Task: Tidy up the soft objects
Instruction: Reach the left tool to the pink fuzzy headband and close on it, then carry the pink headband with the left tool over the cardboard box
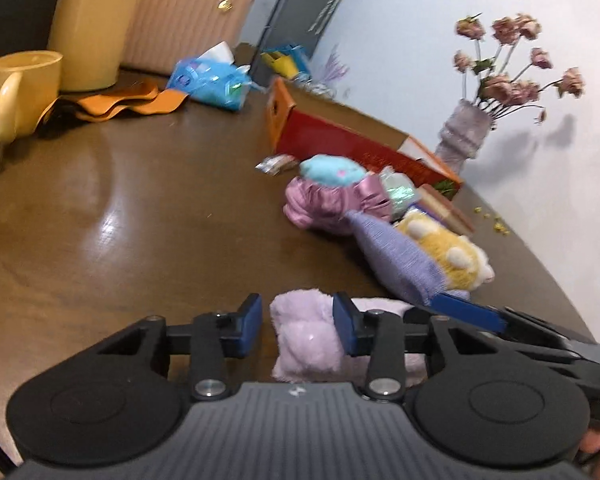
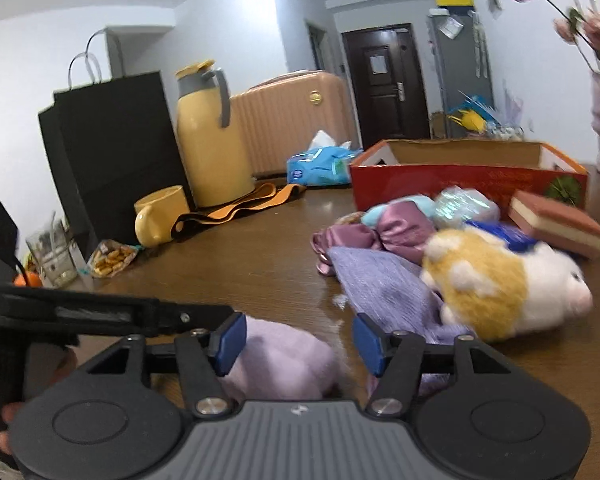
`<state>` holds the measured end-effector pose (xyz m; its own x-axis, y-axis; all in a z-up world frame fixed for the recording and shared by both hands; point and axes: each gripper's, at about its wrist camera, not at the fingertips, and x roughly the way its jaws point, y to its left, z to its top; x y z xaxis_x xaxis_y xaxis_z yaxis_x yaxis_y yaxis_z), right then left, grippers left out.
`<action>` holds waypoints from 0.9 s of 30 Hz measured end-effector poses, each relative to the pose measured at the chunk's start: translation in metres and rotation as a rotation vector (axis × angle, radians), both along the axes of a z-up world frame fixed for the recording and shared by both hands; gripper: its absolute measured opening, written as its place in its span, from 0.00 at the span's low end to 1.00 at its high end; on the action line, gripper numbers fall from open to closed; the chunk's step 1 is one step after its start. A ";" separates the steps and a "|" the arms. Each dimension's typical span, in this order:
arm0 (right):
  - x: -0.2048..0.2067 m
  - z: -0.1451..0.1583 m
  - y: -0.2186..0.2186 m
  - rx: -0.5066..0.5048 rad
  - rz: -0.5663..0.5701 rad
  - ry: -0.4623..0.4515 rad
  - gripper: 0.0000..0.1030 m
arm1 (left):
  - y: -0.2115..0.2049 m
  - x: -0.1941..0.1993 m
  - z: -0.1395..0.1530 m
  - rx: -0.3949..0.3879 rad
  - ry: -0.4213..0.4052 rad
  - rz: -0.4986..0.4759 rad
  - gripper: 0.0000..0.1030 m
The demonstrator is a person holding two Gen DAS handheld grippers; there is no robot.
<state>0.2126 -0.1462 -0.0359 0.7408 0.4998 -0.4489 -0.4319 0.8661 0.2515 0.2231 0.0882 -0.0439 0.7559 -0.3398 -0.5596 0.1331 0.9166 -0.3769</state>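
Note:
A fluffy pale-lilac cloth (image 1: 308, 336) lies on the brown table (image 1: 140, 208) between the fingers of my left gripper (image 1: 298, 322), which is open around it. My right gripper (image 2: 300, 344) is also open, over the same cloth (image 2: 284, 360). Behind lies a pile of soft things: a purple knit cloth (image 1: 396, 256) (image 2: 384, 288), a yellow-and-white plush animal (image 1: 456, 256) (image 2: 504, 288), a satin mauve item (image 1: 328, 204) (image 2: 396, 228) and a light-blue plush (image 1: 328, 168). An open red cardboard box (image 1: 352, 140) (image 2: 468, 168) stands behind the pile.
A yellow jug (image 2: 208, 136), yellow mug (image 2: 160, 216), orange strap (image 2: 240, 208), blue tissue pack (image 2: 320, 164), pink suitcase (image 2: 292, 116), black paper bag (image 2: 112, 152) and snack packet (image 2: 108, 260) stand at the back left. A vase of flowers (image 1: 464, 132) stands at the right.

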 end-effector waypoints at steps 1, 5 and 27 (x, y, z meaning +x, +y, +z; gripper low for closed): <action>-0.002 -0.002 -0.003 0.013 -0.013 0.014 0.57 | 0.001 -0.001 -0.002 -0.002 0.002 0.002 0.36; -0.001 -0.012 -0.011 0.071 -0.042 0.060 0.56 | -0.004 -0.005 -0.001 0.021 0.000 0.018 0.36; 0.021 0.026 -0.028 0.151 0.026 -0.014 0.25 | -0.022 0.011 0.053 -0.016 -0.138 -0.094 0.21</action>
<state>0.2339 -0.1738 -0.0095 0.7325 0.5797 -0.3568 -0.4578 0.8075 0.3720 0.2343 0.0658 0.0092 0.7897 -0.4205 -0.4467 0.2694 0.8919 -0.3632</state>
